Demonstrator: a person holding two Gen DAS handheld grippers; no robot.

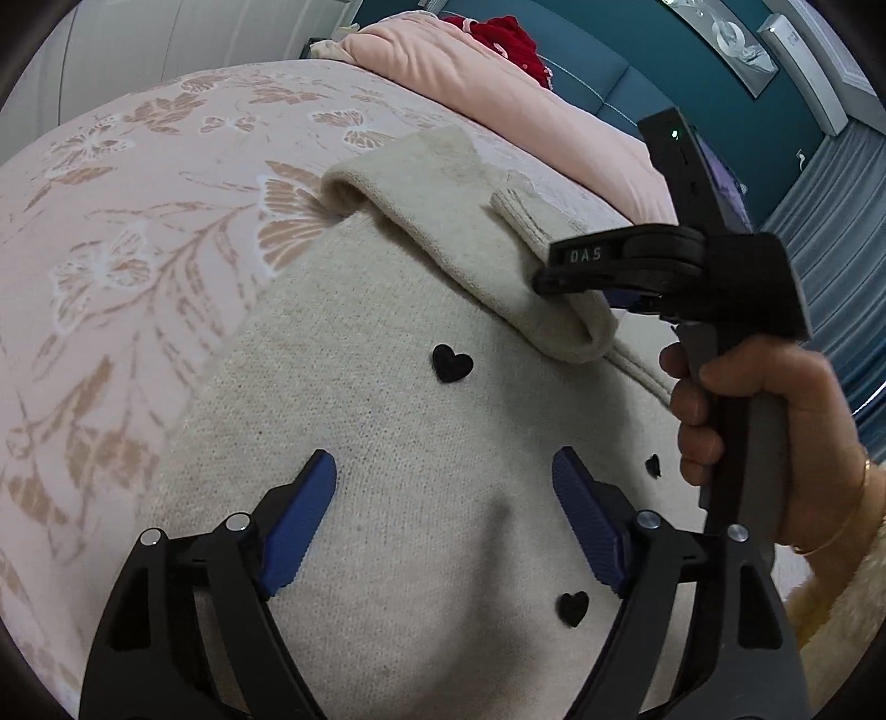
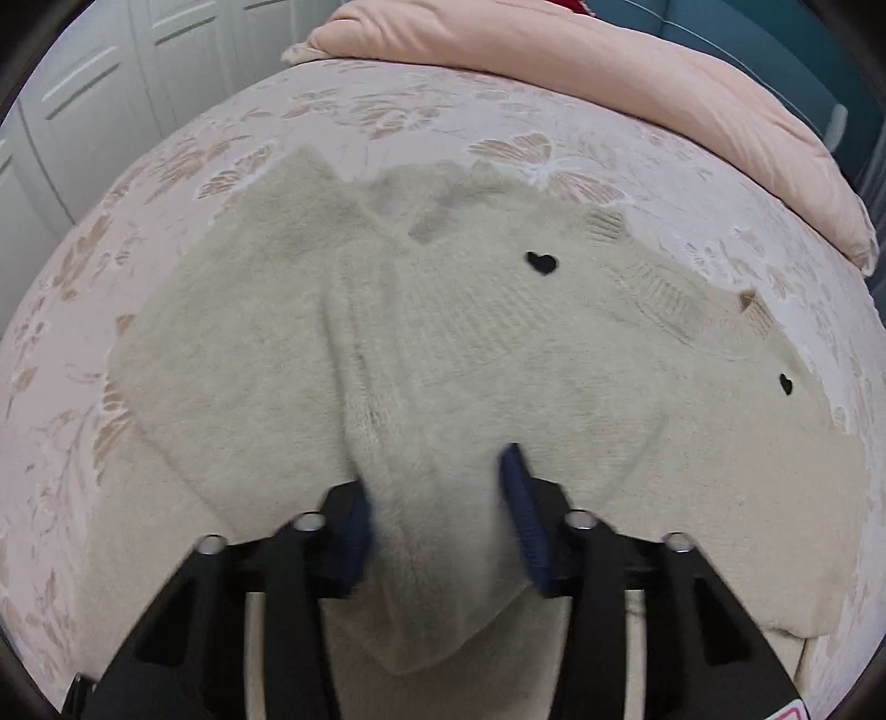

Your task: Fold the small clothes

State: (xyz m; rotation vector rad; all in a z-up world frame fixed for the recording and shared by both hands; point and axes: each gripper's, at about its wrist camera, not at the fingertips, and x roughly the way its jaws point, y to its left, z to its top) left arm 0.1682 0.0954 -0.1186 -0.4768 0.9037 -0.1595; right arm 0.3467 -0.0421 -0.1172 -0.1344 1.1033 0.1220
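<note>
A: Where is the sweater?

B: The cream knit sweater [image 1: 387, 443] with small black hearts [image 1: 452, 362] lies spread on the bed [image 1: 138, 183], over a pink bedspread with a leaf and butterfly pattern. One sleeve [image 1: 476, 243] is folded across the body.

A: And the left hand-held gripper?

B: The left hand-held gripper [image 1: 443, 526] hovers over the sweater's body with its blue pads spread wide apart, nothing between them.

A: The right one?

B: The right hand-held gripper [image 2: 437, 520] has its fingers closed in on a bunched fold of the sleeve; knit fabric fills the gap between the pads. In the left wrist view its black fingers reach sideways onto the sleeve end, and the person's right hand [image 1: 775, 443] grips the handle.

A: Anything else?

B: A pink pillow [image 2: 609, 72] lies at the far edge of the bed, with something red [image 1: 498, 33] behind it.
</note>
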